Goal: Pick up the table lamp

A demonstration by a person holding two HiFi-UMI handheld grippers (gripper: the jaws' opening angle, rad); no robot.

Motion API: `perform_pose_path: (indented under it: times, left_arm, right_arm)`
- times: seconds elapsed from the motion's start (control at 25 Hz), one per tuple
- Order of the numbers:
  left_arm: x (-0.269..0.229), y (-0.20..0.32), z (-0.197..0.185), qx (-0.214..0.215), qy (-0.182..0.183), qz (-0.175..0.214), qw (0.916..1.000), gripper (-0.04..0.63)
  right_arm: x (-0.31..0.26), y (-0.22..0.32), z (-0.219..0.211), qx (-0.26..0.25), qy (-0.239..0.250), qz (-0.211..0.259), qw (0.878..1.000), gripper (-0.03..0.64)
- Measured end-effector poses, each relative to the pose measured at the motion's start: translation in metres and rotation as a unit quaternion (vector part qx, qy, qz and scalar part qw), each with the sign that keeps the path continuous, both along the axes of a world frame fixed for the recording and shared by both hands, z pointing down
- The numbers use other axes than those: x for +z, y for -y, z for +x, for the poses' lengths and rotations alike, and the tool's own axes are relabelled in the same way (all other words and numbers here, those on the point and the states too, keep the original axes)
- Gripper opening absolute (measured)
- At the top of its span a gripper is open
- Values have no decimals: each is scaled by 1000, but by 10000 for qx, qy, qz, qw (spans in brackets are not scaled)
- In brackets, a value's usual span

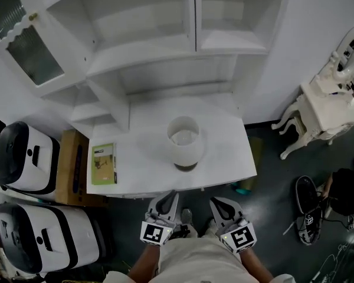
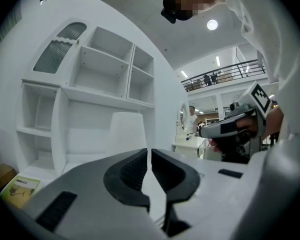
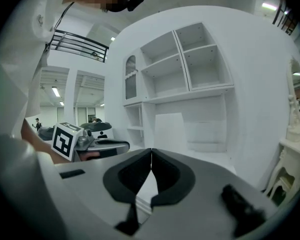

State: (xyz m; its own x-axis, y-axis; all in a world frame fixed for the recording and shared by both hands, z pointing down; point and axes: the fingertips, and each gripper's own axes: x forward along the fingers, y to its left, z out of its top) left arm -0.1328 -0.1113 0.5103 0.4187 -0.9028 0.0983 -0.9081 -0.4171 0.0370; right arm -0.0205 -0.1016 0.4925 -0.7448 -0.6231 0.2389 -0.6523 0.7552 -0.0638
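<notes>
On desk (image 1: 143, 158): one table lamp (image 1: 183, 141); left tool (image 1: 170, 198), right tool (image 1: 218, 204) both clenched, empty.

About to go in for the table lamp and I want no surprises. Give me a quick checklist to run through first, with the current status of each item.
1. Left tongs open for a grasp: not ok, jaws together, nothing between them.
2. Right tongs open: not ok, jaws together, empty.
3. Upright table lamp on the desk: ok.
4. Tongs at the lamp: not ok, both hang at the desk's front edge, short of it.
5. Approach free: ok, the booklet lies well to the left.
6. Lamp cord free: cannot tell, none visible.
</notes>
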Motion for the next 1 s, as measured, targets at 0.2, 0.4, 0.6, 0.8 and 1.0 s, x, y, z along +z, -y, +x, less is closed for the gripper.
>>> perform_pose_path:
  times: [0.2, 0.4, 0.6, 0.8, 1.0]
  left_arm:
    - [28, 29, -19, 95, 74, -61, 9999, 68]
    - [54, 49, -30, 197, 220, -83, 9995, 121]
    - [80, 66, -26, 334, 240, -128, 9991, 171]
    - [102, 82, -22, 286, 270, -174, 9991, 222]
    - [123, 101, -21, 163, 295, -298, 9990, 271]
  right_arm:
    - [7, 12, -9, 238, -122, -83, 9996, 13]
    - [8, 18, -10, 488, -231, -125, 9985, 14]
    - [10, 24, -7, 695, -331, -149, 9969, 14]
    - [5, 26, -1, 910, -314, -130, 9953, 14]
    - [6, 27, 3, 1053, -290, -172, 9939, 13]
